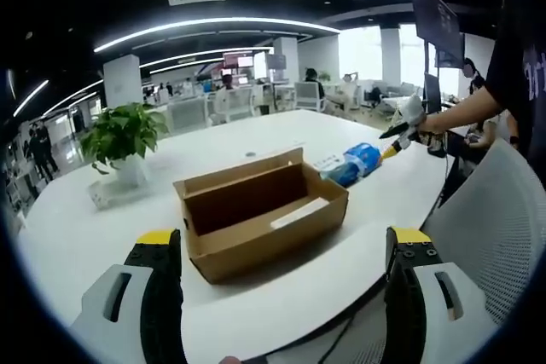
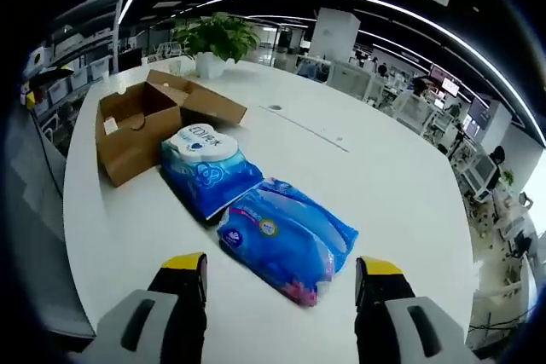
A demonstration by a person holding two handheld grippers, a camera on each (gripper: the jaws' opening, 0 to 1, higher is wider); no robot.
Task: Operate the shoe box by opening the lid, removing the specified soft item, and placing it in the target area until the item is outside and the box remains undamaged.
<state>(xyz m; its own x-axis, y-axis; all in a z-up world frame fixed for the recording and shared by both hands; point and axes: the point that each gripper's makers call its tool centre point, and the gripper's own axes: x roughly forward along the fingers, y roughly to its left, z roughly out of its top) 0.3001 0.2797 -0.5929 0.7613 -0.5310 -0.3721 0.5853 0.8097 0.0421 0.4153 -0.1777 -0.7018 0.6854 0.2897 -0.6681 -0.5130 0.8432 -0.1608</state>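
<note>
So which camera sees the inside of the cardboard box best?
The left gripper view: the shoe box sits close, its open top facing the camera, showing bare inner walls and floor. In the right gripper view the shoe box is farther off, turned sideways, behind the two blue soft packs, so its inside is mostly hidden.

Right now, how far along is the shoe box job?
Done: the cardboard box stands open, looks empty and unharmed, and two blue soft packs lie on the white table beside it. In hand: nothing; the left gripper and right gripper are open. Left: apparently nothing, perhaps only backing away.
</note>
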